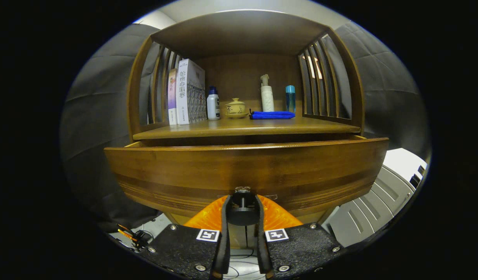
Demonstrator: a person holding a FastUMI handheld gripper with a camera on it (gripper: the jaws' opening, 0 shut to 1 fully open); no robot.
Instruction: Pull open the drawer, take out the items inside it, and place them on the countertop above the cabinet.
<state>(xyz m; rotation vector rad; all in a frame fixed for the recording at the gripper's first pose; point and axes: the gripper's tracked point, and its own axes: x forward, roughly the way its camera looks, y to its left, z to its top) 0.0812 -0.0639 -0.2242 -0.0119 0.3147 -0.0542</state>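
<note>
Books [186, 93] stand at the left of the desk [243, 127] above the drawer [246, 171]; beside them we see a white bottle [213, 104], a small lidded cup [235, 107], a folded blue cloth [272, 115], a tall pump bottle [266, 95] and a blue-capped bottle [290, 98] on the right. The drawer is pulled partly out towards us, its inside hidden. Our tool [243, 206] is clamped on the drawer's knob [243, 190], one finger on each side.
</note>
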